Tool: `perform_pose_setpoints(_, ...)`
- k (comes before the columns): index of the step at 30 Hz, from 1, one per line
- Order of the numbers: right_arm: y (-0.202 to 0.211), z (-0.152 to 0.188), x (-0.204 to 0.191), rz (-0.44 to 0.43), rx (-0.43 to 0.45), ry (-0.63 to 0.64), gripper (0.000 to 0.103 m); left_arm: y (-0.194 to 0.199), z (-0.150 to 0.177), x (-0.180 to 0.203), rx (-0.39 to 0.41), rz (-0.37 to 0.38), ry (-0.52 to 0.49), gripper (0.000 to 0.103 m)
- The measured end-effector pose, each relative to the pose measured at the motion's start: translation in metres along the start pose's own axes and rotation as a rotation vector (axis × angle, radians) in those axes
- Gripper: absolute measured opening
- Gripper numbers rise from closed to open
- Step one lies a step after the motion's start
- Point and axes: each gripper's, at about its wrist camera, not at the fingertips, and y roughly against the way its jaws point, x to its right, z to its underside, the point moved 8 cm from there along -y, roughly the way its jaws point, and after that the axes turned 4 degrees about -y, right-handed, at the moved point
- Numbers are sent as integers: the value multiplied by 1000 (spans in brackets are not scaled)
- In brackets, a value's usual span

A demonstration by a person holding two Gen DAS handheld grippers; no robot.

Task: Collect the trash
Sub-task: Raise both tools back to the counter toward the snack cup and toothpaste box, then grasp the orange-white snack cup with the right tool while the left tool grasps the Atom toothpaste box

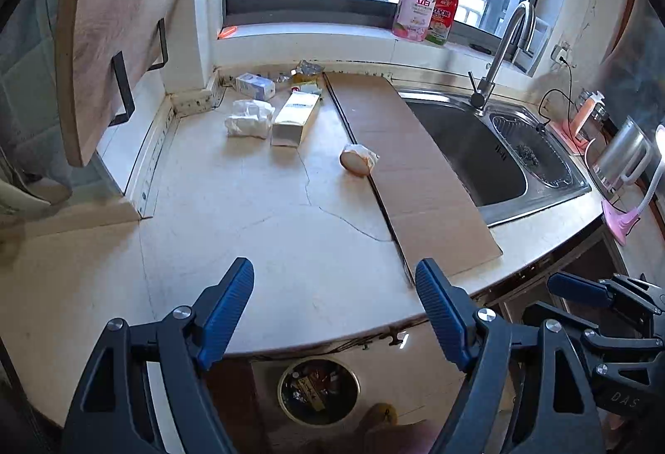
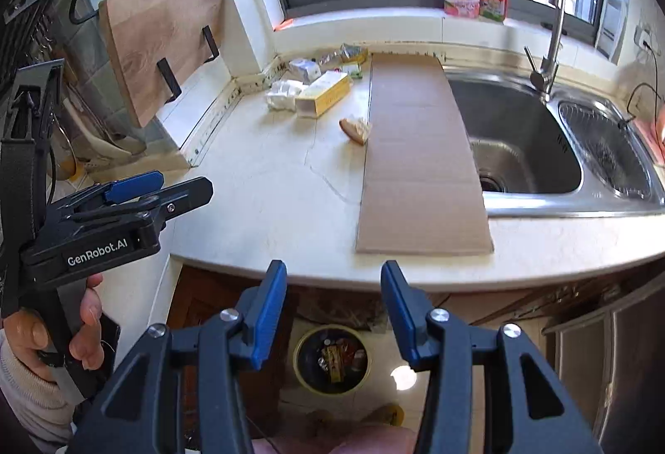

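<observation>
Trash lies on the white counter (image 1: pixel 257 204): a wrapped bread piece (image 1: pixel 358 160) (image 2: pixel 355 129) at the edge of a long cardboard sheet (image 1: pixel 415 163) (image 2: pixel 415 146), a white-and-yellow carton (image 1: pixel 296 115) (image 2: pixel 324 94), crumpled tissue (image 1: pixel 248 118) (image 2: pixel 283 93), a small blue-white box (image 1: pixel 255 85) and wrappers (image 1: pixel 306 74) by the back wall. A round trash bin (image 1: pixel 318 390) (image 2: pixel 331 359) with litter stands on the floor below the counter edge. My left gripper (image 1: pixel 334 279) is open and empty over the counter's front. My right gripper (image 2: pixel 333 279) is open and empty at the front edge.
A steel sink (image 1: pixel 490 155) (image 2: pixel 519 138) with a tap (image 1: pixel 503 51) lies right of the cardboard. Detergent bottles (image 1: pixel 428 3) stand on the windowsill. A wooden cutting board (image 1: pixel 116 22) (image 2: pixel 162 38) hangs on the left wall. A kettle (image 1: pixel 623 155) stands far right.
</observation>
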Motion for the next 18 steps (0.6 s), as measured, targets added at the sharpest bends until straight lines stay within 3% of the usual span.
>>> perform_pose_setpoints(6,-38,-61,10,0,-7,62,48,-39,-45,-15,-10,-17,-24,78)
perform_pose_setpoints(14,-152,-140,13,-28,-123,220,48,-110,-105,-31,-97,-51,-74,68)
perform_pose_setpoints(18,-208,-153,7,-52,-208,298,48,-143,-117,-42,-156,-64,-62,62)
